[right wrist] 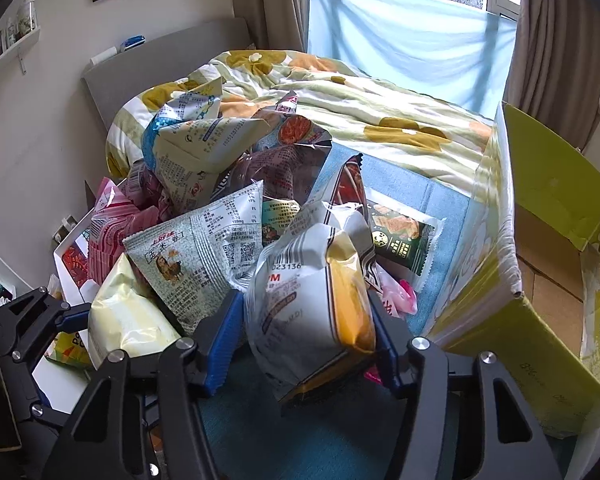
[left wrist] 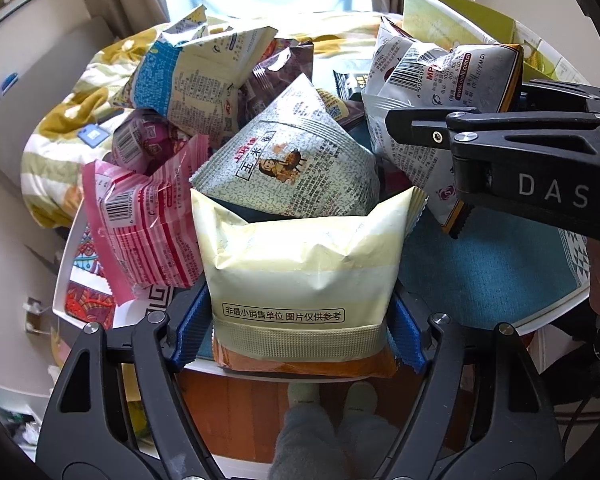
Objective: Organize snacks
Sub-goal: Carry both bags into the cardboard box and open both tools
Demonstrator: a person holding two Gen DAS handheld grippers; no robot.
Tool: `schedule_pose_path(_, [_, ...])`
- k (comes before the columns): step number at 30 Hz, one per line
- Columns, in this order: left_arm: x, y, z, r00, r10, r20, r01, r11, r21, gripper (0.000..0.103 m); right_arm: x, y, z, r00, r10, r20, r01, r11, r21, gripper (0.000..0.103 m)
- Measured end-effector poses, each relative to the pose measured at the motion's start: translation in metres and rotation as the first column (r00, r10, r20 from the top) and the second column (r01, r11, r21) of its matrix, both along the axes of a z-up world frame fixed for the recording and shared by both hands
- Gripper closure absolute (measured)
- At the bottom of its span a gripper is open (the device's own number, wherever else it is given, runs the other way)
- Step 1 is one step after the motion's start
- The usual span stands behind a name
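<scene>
Both grippers grip snack bags: the left gripper (left wrist: 298, 336) has its 2 blue pads clamped on the sides of a cream bag (left wrist: 300, 268), which stands upright between its jaws. Beyond that bag lies a heap of other snack bags (left wrist: 236, 92) on a white tray (left wrist: 62, 276). Right gripper (right wrist: 304, 344) squeezes a white and yellow bag (right wrist: 300, 300) between its pads, with a green cardboard box (right wrist: 548, 280) open just to its right.

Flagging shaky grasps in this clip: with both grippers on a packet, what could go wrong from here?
1. The left hand-held gripper pinches the puffy cream packet near its bottom seam; it could slip or burst.
2. The right hand-held gripper squeezes the white-and-orange packet, crushing what is inside.
3. Lifting either may topple the leaning pile, such as the speckled grey packet.
</scene>
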State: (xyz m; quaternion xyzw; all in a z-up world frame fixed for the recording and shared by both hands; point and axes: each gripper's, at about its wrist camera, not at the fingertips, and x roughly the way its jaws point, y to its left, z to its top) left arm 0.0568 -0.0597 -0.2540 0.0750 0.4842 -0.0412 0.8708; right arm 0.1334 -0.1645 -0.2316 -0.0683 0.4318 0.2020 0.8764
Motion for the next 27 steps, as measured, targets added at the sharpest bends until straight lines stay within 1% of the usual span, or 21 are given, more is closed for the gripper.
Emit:
schedule_pose_path(4, [-0.006,0.0,0.019,1.0,-0.005,0.025,0.005,1.0,0.006,0.029,-0.002,-0.003,0.013,1.0,-0.007,0.023,0.007,1.0,0.011,0.051])
schedule_pose_path(9, [-0.008,0.0,0.053,0.997,-0.009,0.07,0.009,1.0,0.008,0.029,-0.006,-0.009,0.039,0.998,-0.021,0.057,0.019,0.999,0.048,0.052])
schedule_pose_path(12, [-0.008,-0.002,0.077,0.994,-0.018,0.107,0.017,1.0,0.011,0.029,-0.01,-0.014,0.059,0.996,-0.031,0.088,0.024,0.997,0.072,0.052])
schedule_pose_path(16, [-0.004,-0.011,0.114,0.985,-0.041,0.169,0.04,0.999,0.009,0.029,-0.013,-0.023,0.097,0.987,-0.058,0.151,0.043,0.994,0.103,0.052])
schedule_pose_path(19, [0.007,-0.023,0.139,0.976,-0.072,0.208,0.074,0.997,0.0,0.029,-0.011,-0.038,0.127,0.975,-0.091,0.201,0.069,0.991,0.111,0.052])
schedule_pose_path(23, [0.031,-0.043,0.166,0.96,-0.127,0.25,0.134,0.991,-0.012,0.029,-0.003,-0.064,0.16,0.962,-0.146,0.231,0.123,0.986,0.113,0.052])
schedule_pose_path(27, [0.062,-0.068,0.18,0.945,-0.187,0.269,0.198,0.98,-0.013,0.029,0.005,-0.091,0.181,0.941,-0.21,0.265,0.193,0.977,0.089,0.052])
